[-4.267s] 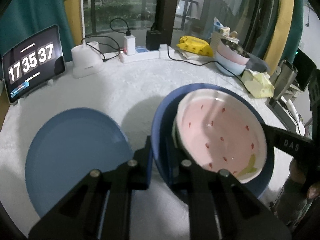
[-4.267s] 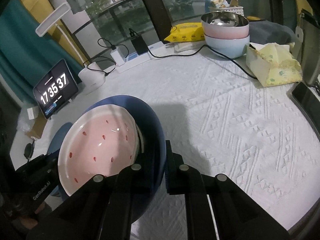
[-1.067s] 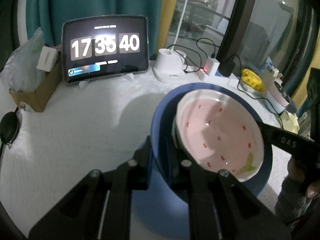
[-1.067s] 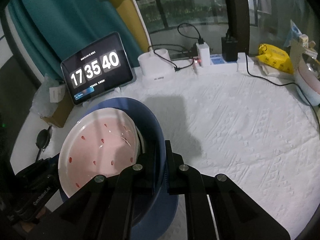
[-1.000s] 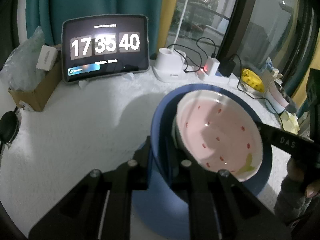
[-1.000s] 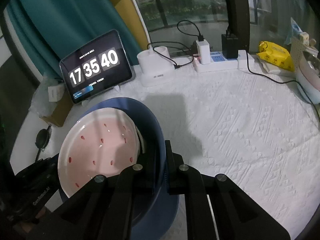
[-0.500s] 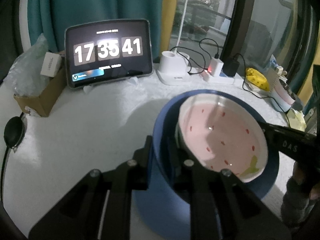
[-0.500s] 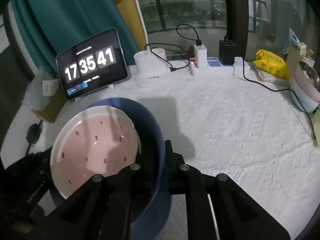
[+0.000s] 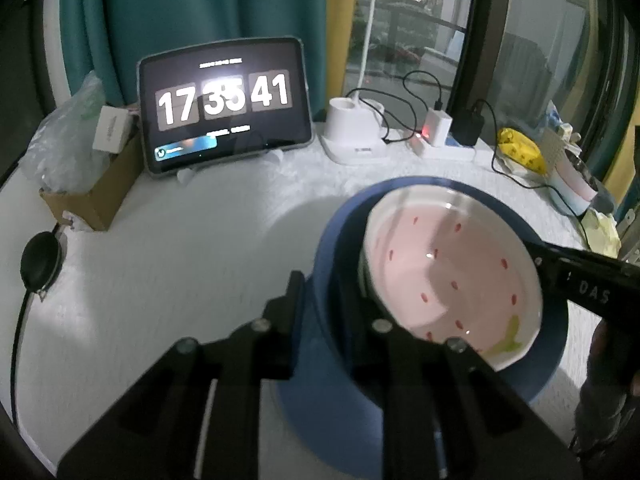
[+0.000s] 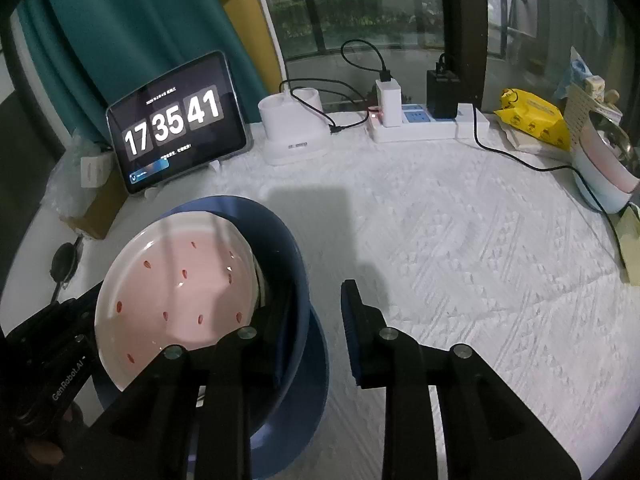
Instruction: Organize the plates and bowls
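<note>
A blue bowl (image 10: 294, 264) sits low and left of centre in the right wrist view, with a pink plate (image 10: 176, 288) tilted inside it and a blue plate (image 10: 316, 396) underneath. The right gripper (image 10: 316, 320) is opening; its jaws straddle the bowl's rim, the outer one plainly clear of it. The left gripper (image 9: 324, 316) is opening too, astride the opposite rim, though whether its pads still touch is hard to tell. A tablet (image 10: 176, 124) stands upper left on the white cloth (image 10: 480, 260).

Dim, bluish indoor light; the glowing black tablet clock (image 9: 224, 108) blooms with glare. Fisheye bending darkens the edges, and the left view is slightly blurred.
</note>
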Demonstrator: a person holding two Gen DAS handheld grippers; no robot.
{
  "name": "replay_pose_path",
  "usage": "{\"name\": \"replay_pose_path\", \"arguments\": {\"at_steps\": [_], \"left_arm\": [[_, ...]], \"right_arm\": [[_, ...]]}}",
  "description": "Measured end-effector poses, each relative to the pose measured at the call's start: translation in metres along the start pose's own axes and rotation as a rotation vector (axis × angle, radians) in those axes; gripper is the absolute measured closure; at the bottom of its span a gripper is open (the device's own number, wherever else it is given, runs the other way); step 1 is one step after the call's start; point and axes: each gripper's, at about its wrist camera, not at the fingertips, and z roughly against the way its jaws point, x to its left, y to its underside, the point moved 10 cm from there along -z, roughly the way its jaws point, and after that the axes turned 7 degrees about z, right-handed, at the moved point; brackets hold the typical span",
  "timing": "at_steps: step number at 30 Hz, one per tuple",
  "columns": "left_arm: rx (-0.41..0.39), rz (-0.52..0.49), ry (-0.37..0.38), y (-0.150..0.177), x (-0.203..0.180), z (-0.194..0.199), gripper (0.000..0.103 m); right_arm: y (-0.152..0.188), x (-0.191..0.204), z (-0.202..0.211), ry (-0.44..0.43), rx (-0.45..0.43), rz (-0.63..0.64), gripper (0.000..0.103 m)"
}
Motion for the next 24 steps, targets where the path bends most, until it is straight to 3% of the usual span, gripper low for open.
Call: {"name": "replay_pose_path", "arguments": {"at_steps": [8,9,11,13,21,24], "left_arm": [[-0.023,0.019,-0.014,-0.003,0.004,0.007,0.081],[-0.039,0.025,-0.015,-0.005,0.005,0.011,0.08],[-0.07,0.024,-0.024,-0.01,0.007,0.018,0.064],[-0.085,0.025,-0.024,-0.014,0.007,0.023,0.057],[-0.11,0.015,-0.009,-0.012,0.001,0.038,0.053],[-0.124,0.007,-0.002,-0.01,-0.003,0.046,0.048]], "right_arm": [[0.0,-0.008,0.014,0.017,-0.052,-0.007,0.06],[-0.001,-0.008,0.018,0.023,-0.064,-0.004,0.06],[-0.003,-0.009,0.023,0.026,-0.073,-0.003,0.06],[-0.004,-0.01,0.026,0.03,-0.08,-0.001,0.06],[0.0,-0.009,0.038,0.032,-0.086,0.006,0.06],[0.001,-0.008,0.045,0.034,-0.094,0.01,0.06]]}}
